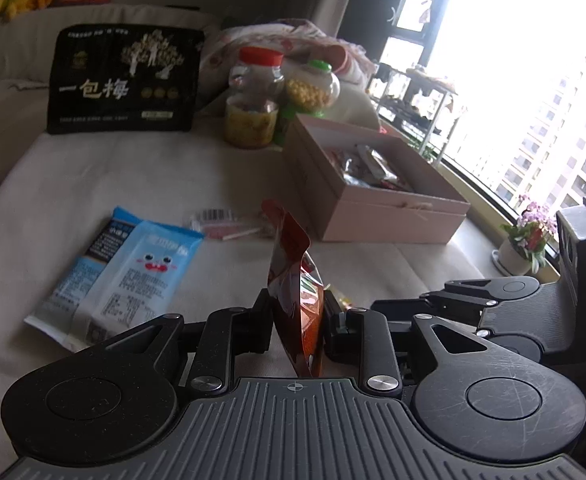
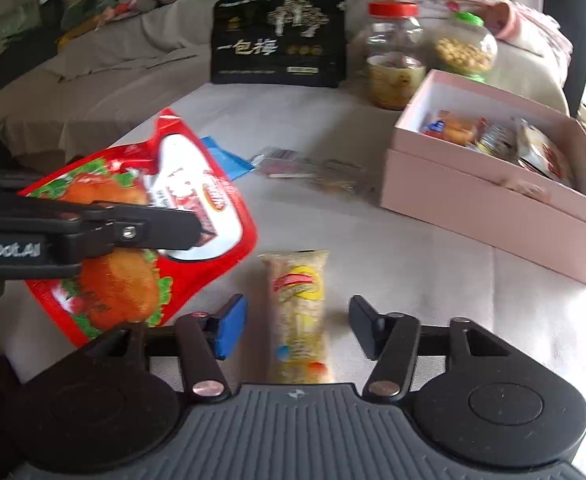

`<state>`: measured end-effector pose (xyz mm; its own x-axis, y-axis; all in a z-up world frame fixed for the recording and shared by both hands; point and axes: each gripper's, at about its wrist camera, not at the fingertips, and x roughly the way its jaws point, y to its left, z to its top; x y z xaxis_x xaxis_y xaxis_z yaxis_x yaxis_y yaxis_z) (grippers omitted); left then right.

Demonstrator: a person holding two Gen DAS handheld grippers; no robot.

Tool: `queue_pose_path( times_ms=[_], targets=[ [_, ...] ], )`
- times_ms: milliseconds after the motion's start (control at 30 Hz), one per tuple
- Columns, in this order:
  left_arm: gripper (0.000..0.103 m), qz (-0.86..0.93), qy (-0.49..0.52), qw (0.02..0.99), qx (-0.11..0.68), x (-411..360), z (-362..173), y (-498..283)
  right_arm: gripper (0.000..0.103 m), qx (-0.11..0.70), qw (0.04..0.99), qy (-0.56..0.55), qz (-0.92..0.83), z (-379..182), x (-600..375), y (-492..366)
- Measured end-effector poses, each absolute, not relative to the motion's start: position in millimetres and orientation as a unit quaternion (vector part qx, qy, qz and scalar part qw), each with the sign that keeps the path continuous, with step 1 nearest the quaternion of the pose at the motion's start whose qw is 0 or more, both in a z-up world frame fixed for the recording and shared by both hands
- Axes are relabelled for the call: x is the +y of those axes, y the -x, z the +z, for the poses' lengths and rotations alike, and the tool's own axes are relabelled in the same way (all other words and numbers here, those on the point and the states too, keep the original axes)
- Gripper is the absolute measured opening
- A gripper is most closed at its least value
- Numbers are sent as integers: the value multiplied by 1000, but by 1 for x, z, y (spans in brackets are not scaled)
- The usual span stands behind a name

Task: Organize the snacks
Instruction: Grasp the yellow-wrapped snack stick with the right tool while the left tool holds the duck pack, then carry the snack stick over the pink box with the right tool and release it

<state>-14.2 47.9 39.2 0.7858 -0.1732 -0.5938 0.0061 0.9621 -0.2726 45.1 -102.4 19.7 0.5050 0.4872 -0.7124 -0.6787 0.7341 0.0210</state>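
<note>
our left gripper (image 1: pixel 297 312) clamps the red snack pouch (image 1: pixel 293 280) upright, while our right gripper (image 2: pixel 297 326) stands open around the yellow snack bar (image 2: pixel 299 312) on the cloth

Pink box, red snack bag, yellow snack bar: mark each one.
pink box (image 2: pixel 493 216): right wrist view, front wall.
red snack bag (image 2: pixel 209 196): right wrist view, white label patch.
yellow snack bar (image 2: pixel 299 304): right wrist view, wrapper middle.

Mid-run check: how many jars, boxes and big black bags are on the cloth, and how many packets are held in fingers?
Jars: 2 (red lid, green lid)
Pink box: 1
Black bag: 1
Red packet in left fingers: 1
Total: 5
</note>
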Motion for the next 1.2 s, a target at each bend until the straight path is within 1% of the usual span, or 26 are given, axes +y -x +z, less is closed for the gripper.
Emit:
queue_pose_path(
  times_ms=[33, 100, 133, 167, 333, 467, 600, 700, 833, 900, 967, 1067, 1133, 1200],
  targets=[
    [29, -48, 130, 936, 325, 47, 39, 15, 39, 361, 856, 142, 341, 19, -100, -43],
    [29, -50, 130, 935, 326, 47, 38, 15, 35, 355, 858, 153, 339, 20, -98, -40],
    [29, -52, 130, 935, 326, 47, 38, 15, 31, 353, 858, 153, 340, 21, -99, -39],
    [29, -53, 130, 935, 325, 47, 38, 16, 29, 353, 858, 150, 341, 22, -101, -39],
    [29, -57, 132, 935, 325, 47, 38, 14, 29, 364, 861, 103, 340, 33, -120, -51],
    [29, -64, 135, 935, 323, 46, 41, 14, 28, 356, 868, 59, 341, 51, -140, -55],
    [29, -84, 142, 938, 305, 42, 55, 14, 28, 329, 881, 29, 339, 80, -160, -55],
    [29, -112, 138, 945, 276, 40, 85, 3, 28, 287, 898, 23, 333, 118, -174, -60],
    [29, -137, 124, 957, 223, 34, 128, -37, 28, 210, 934, 37, 287, 176, -190, -76],
    [29, -145, 127, 960, 204, 28, 139, -68, 28, 186, 946, 41, 263, 198, -194, -91],
    [29, -160, 152, 954, 203, 22, 141, -108, 28, 177, 953, 43, 243, 211, -195, -108],
    [30, -187, 224, 931, 217, 15, 121, -164, 28, 179, 960, 44, 210, 217, -197, -137],
    [30, -192, 235, 916, 262, 8, 95, -198, 28, 195, 960, 43, 199, 213, -196, -156],
    [36, -170, 230, 907, 311, 4, 71, -217, 28, 217, 956, 41, 194, 204, -195, -172]
  ],
)
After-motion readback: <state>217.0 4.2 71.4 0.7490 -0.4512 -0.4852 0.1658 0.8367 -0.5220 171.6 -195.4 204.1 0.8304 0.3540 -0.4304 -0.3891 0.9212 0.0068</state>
